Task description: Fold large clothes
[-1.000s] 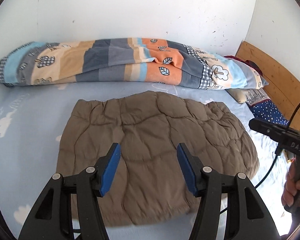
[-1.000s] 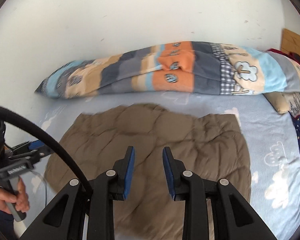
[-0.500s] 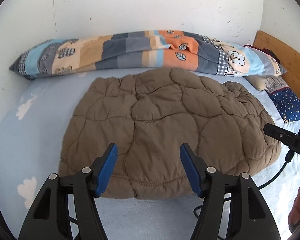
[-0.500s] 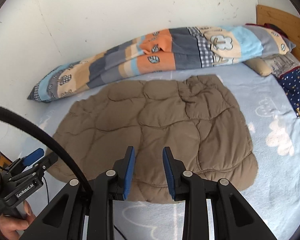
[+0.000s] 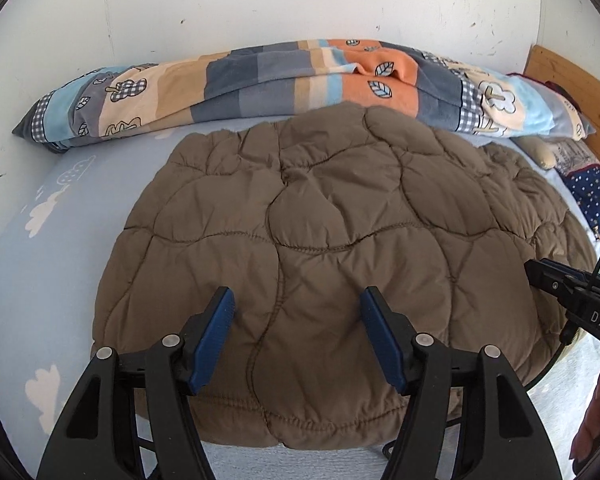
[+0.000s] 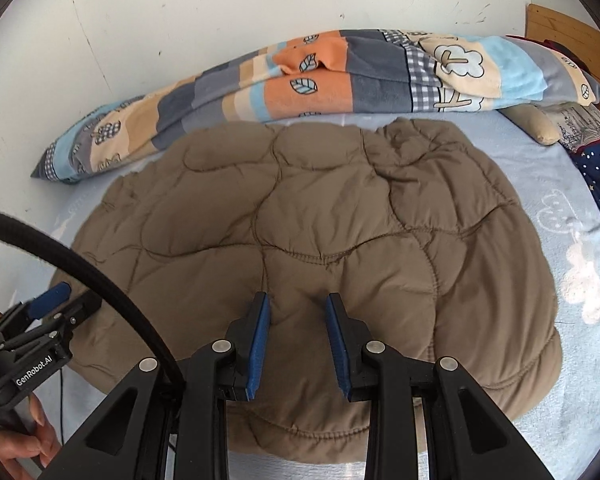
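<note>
A brown quilted padded garment (image 5: 320, 240) lies spread flat on the bed's light blue sheet (image 5: 52, 260). My left gripper (image 5: 296, 300) hangs just above its near hem, left of the middle. Its jaws are opening and nothing is between the blue pads. In the right wrist view the same garment (image 6: 300, 240) fills the middle, and my right gripper (image 6: 298, 300) hovers over its near part with a narrow gap between the pads, holding nothing. The right gripper (image 5: 556, 284) shows at the right edge of the left wrist view. The left gripper (image 6: 56, 300) shows at the lower left of the right wrist view.
A rolled patchwork blanket (image 5: 300, 76) lies along the white wall behind the garment. Pillows (image 5: 592, 192) and a wooden headboard (image 5: 572, 80) are at the right end of the bed. A black cable (image 6: 80, 272) arcs across the lower left of the right wrist view.
Both grippers have come down toward the garment, which now looks much larger and closer. The left gripper's pads stand a little wider apart; the right gripper's gap is unchanged.
</note>
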The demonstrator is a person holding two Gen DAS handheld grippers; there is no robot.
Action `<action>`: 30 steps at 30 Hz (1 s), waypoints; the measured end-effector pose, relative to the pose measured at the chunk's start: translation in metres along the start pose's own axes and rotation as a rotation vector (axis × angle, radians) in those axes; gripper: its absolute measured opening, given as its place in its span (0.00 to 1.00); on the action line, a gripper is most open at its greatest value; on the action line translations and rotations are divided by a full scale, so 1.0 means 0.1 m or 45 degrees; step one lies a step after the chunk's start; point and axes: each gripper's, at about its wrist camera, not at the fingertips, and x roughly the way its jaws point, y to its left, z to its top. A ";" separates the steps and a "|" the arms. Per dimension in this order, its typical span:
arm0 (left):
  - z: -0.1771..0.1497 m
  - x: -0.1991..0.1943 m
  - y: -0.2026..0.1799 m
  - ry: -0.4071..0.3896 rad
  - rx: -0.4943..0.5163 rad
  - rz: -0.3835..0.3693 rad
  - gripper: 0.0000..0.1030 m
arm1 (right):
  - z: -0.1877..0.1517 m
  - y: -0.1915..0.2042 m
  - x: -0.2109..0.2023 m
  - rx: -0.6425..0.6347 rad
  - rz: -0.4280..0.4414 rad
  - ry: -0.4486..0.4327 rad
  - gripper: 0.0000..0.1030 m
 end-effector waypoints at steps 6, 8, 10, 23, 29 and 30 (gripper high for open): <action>-0.03 0.15 0.02 0.050 -0.006 -0.008 0.70 | -0.08 -0.08 0.22 0.011 0.007 0.062 0.30; -0.04 0.19 0.02 0.072 -0.003 -0.010 0.71 | -0.09 -0.09 0.28 0.011 0.011 0.077 0.30; -0.05 0.22 0.02 0.081 0.003 -0.013 0.71 | -0.11 -0.10 0.35 -0.002 0.008 0.097 0.30; 0.06 -0.01 0.08 0.041 -0.026 -0.045 0.72 | -0.03 -0.19 0.15 0.055 0.117 0.096 0.38; 0.22 -0.23 0.42 -0.037 -0.138 -0.075 0.72 | 0.09 -0.47 -0.27 0.153 0.164 -0.017 0.48; 0.23 -0.24 0.48 -0.042 -0.150 -0.070 0.72 | 0.10 -0.54 -0.30 0.178 0.169 -0.025 0.49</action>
